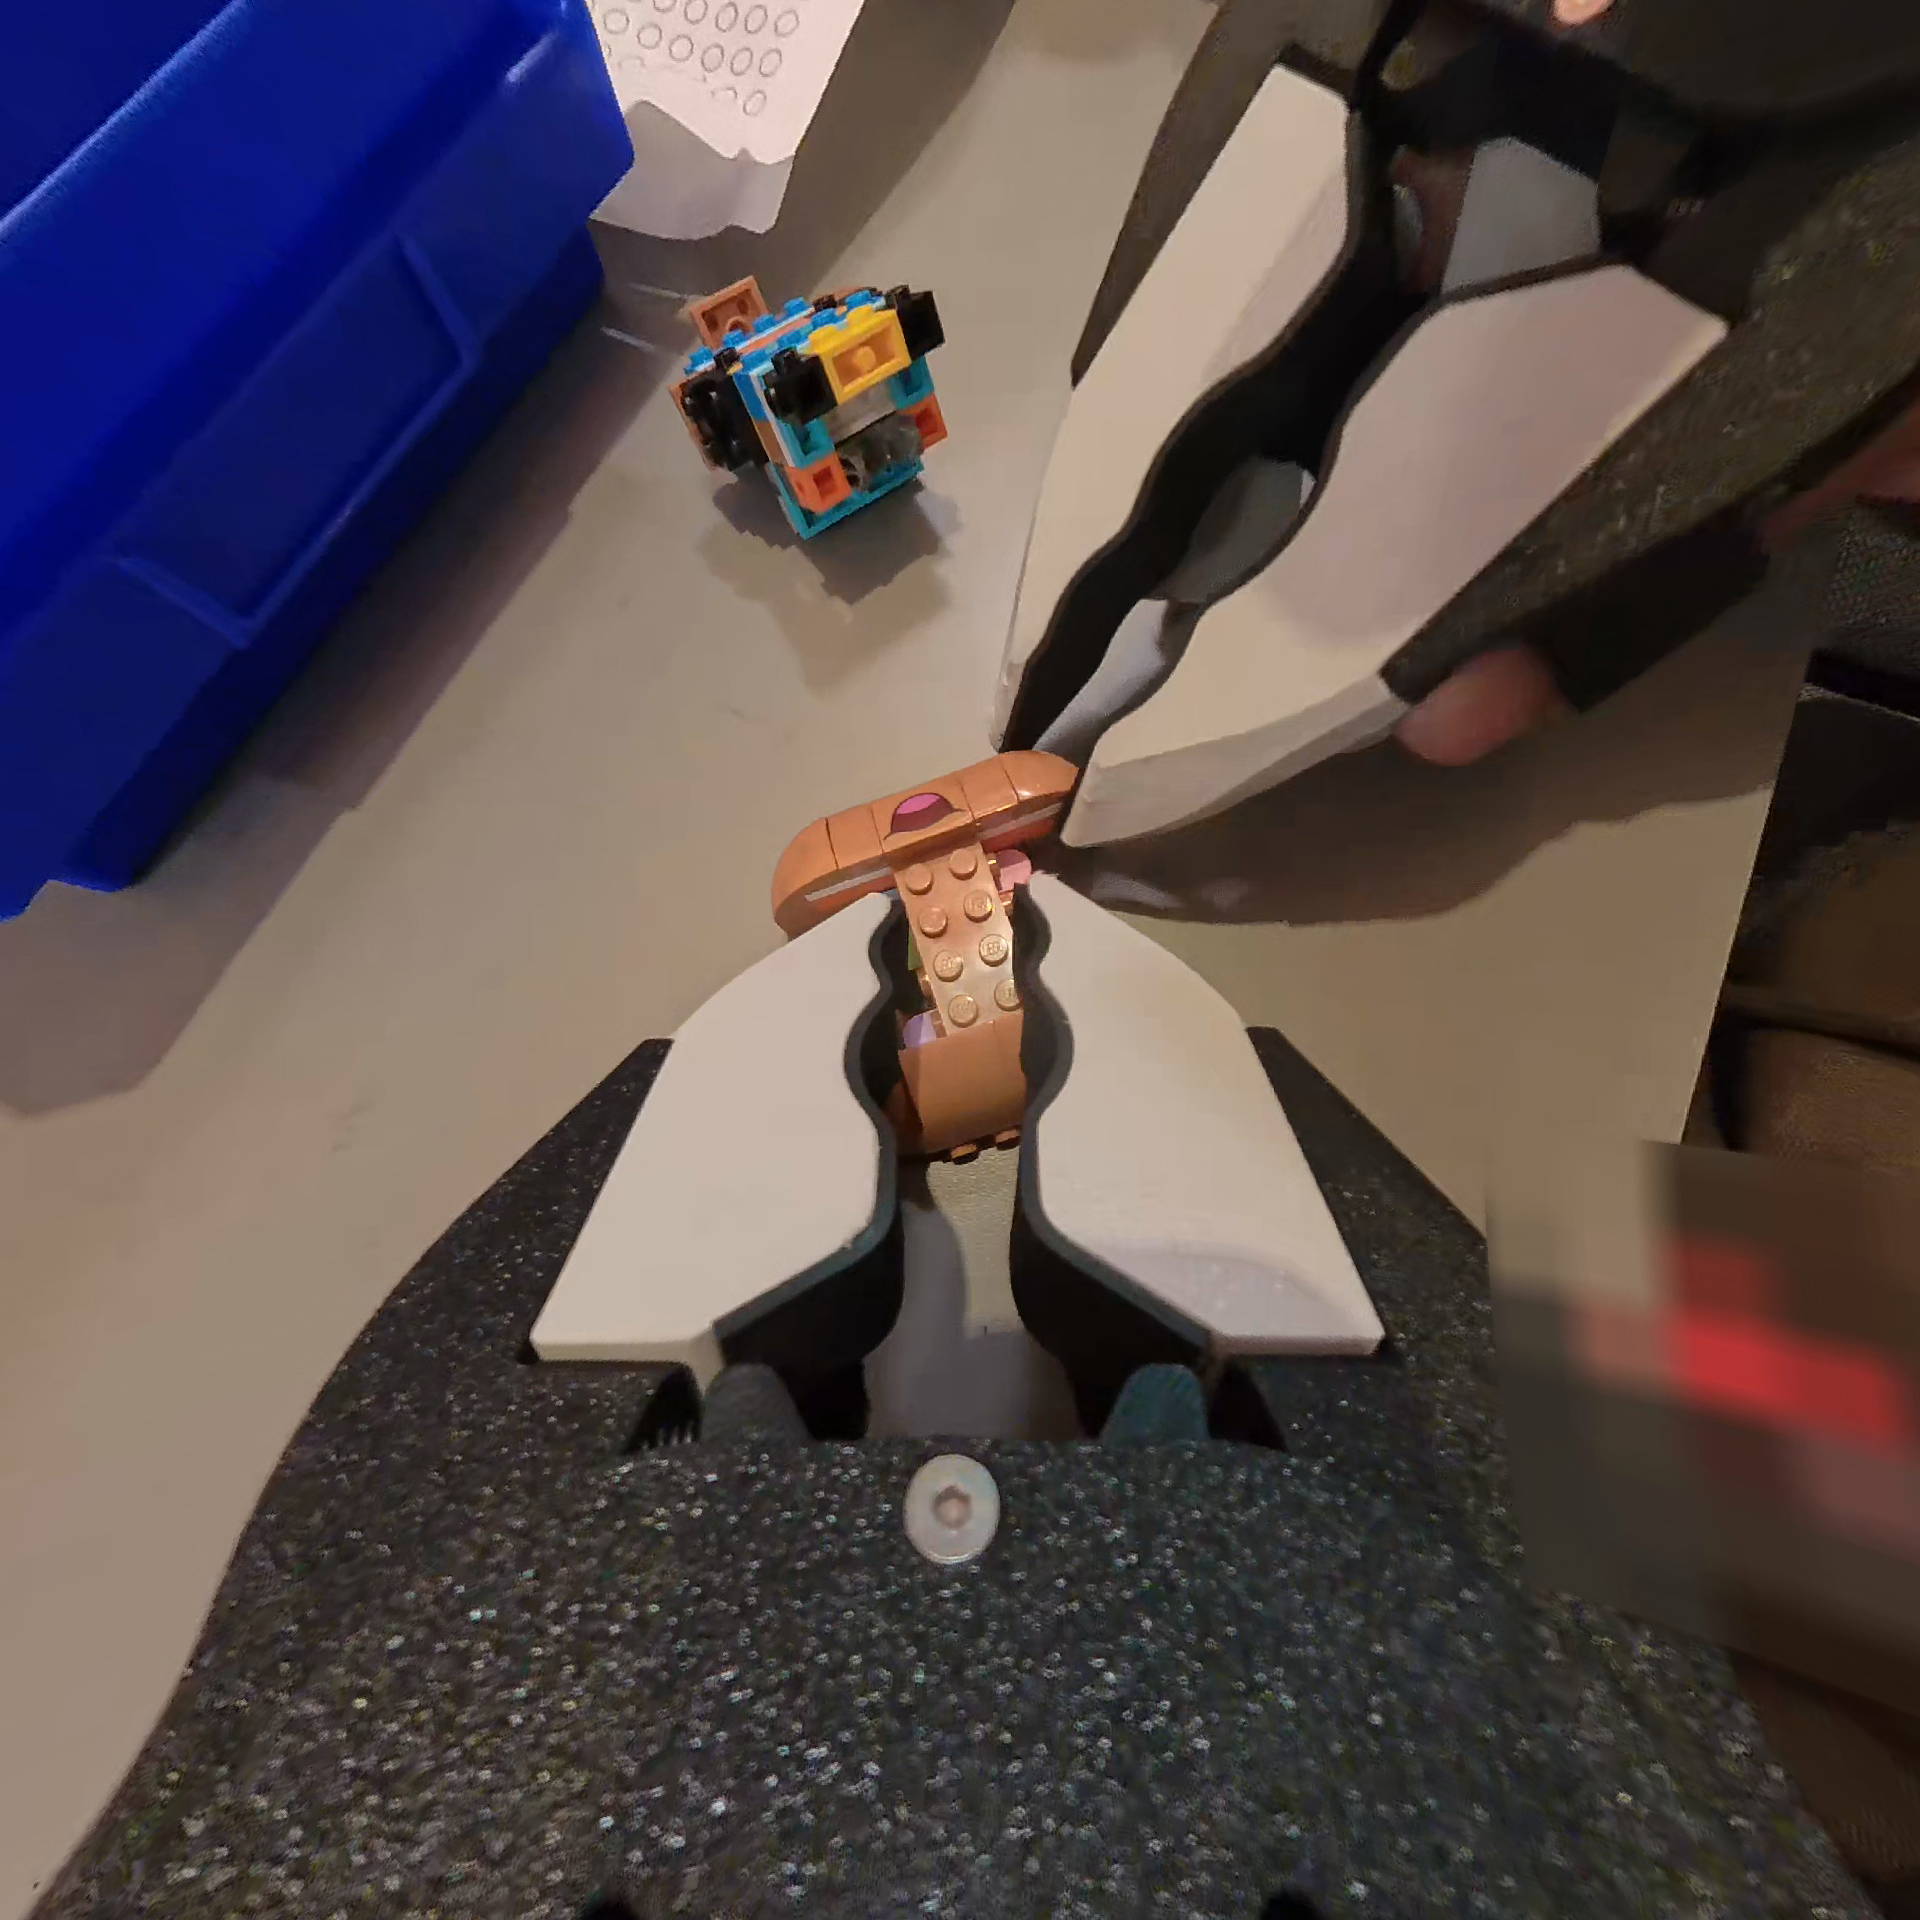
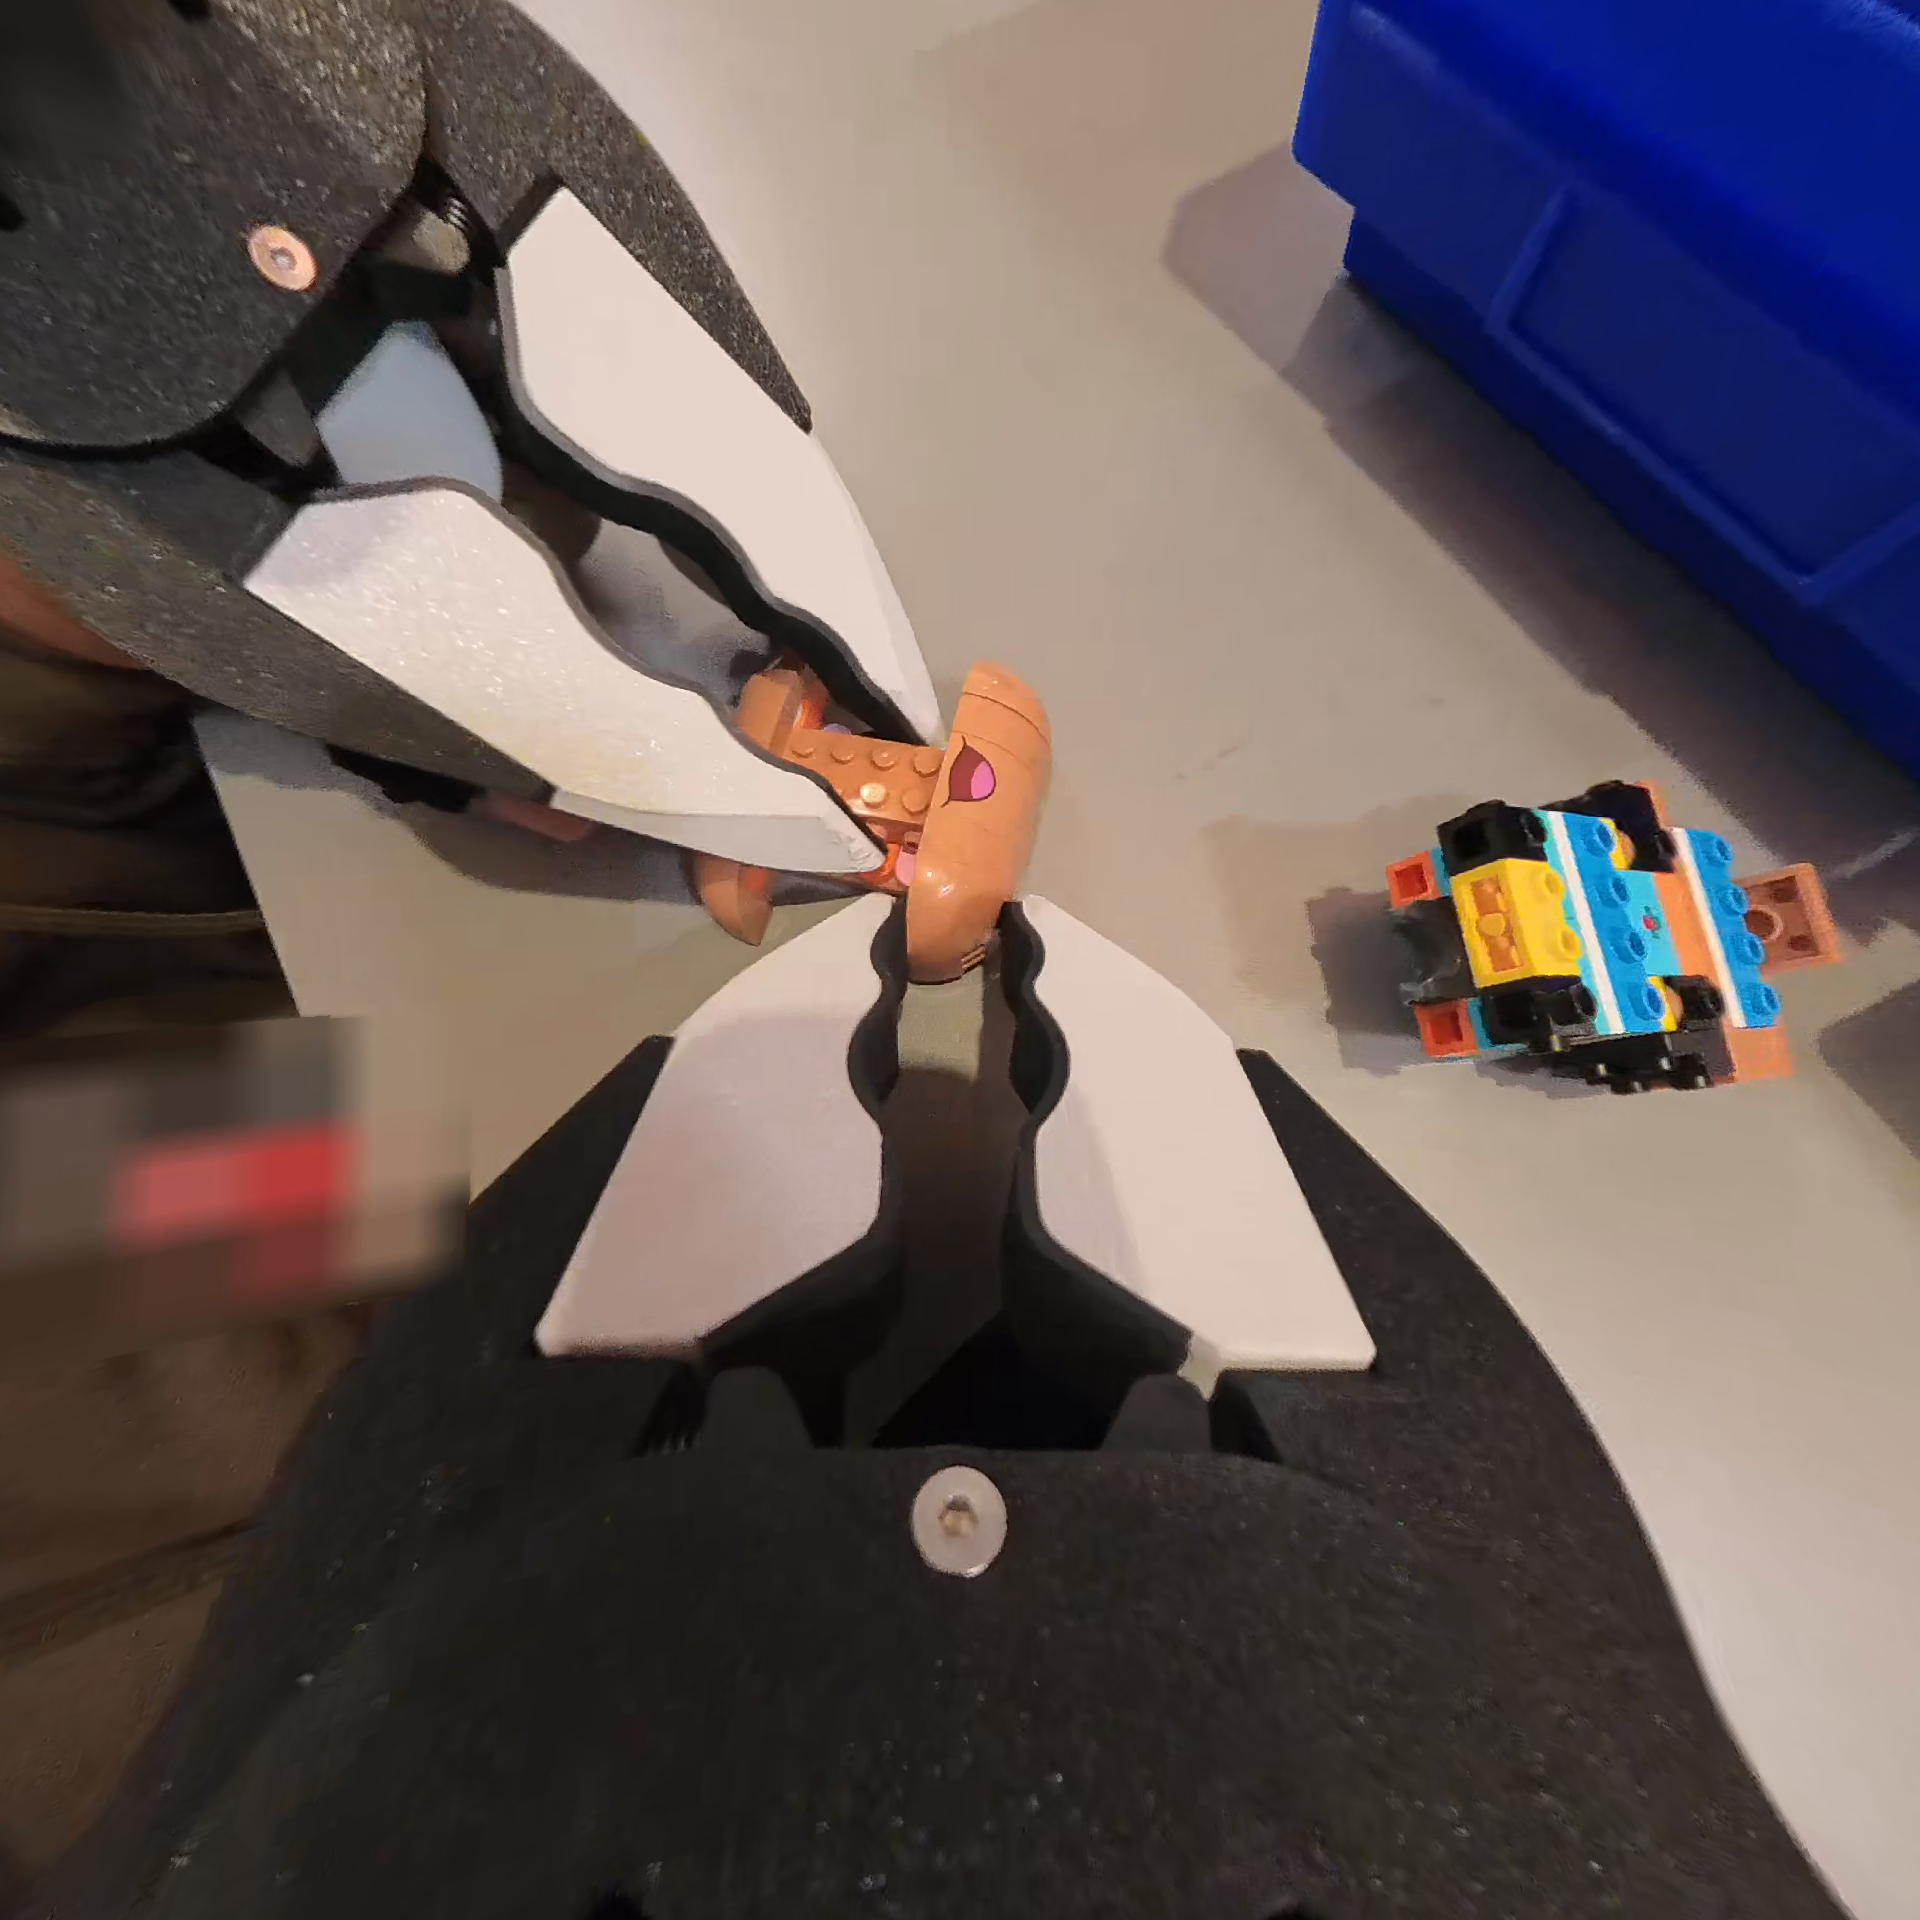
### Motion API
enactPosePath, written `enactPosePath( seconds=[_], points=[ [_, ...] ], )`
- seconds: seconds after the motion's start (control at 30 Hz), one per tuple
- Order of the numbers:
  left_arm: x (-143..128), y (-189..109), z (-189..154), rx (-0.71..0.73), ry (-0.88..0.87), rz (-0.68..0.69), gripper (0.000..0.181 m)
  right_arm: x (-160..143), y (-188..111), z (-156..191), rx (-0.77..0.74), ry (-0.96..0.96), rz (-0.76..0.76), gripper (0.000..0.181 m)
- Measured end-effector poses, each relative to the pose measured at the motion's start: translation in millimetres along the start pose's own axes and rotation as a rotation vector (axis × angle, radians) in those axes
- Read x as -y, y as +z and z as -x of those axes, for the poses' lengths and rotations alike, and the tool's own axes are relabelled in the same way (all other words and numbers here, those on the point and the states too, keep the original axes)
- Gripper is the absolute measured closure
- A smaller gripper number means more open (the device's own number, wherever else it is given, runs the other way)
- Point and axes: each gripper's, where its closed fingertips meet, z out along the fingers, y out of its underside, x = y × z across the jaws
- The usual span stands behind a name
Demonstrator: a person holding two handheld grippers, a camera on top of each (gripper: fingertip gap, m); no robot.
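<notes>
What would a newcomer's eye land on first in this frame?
The tan brick build at centre, clamped from both ends: the left gripper is shut on its studded strip, the right gripper on its rounded end with a printed mouth. Beyond it on the grey table lies a multicoloured brick block, with a blue bin at the edge.

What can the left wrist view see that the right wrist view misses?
Only the left view shows a white perforated sheet beside the bin, and the tan studded strip lying between the left claw fingers. Only the right view shows the colourful block model's blue studded top. Both show the tan brick figure with a printed mouth, the right claw pinching its curved end, the blue plastic bin, and the grey table.
</notes>
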Motion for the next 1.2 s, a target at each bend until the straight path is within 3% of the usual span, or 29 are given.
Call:
enactPosePath(
  seconds=[0.2, 0.43, 0.57, 0.73, 0.93, 1.2],
  points=[
    [0, 0, -1, -0.004, -0.002, -0.002, 0.162, 0, -1, 1, 0.041, 0.005, -0.003, 0.164],
    [-1, 0, -2, -0.018, 0.008, 0.001, 0.162, -4, 7, -4, -0.187, -0.214, 0.104, 0.155],
    [-1, 0, -3, -0.014, 0.013, -0.001, 0.162, -1, 9, -4, -0.237, -0.286, 0.17, 0.154],
    [-2, 0, -1, -0.001, 0.007, 0.004, 0.162, -1, 11, -3, -0.169, -0.289, 0.202, 0.161],
    [-1, 0, 1, 0.016, 0.0, -0.002, 0.162, 3, 11, -3, 0.049, -0.047, 0.072, 0.16],
    [1, -1, 1, 0.009, -0.001, -0.018, 0.162, 7, 7, -2, 0.16, 0.077, 0.029, 0.159]
  ],
)
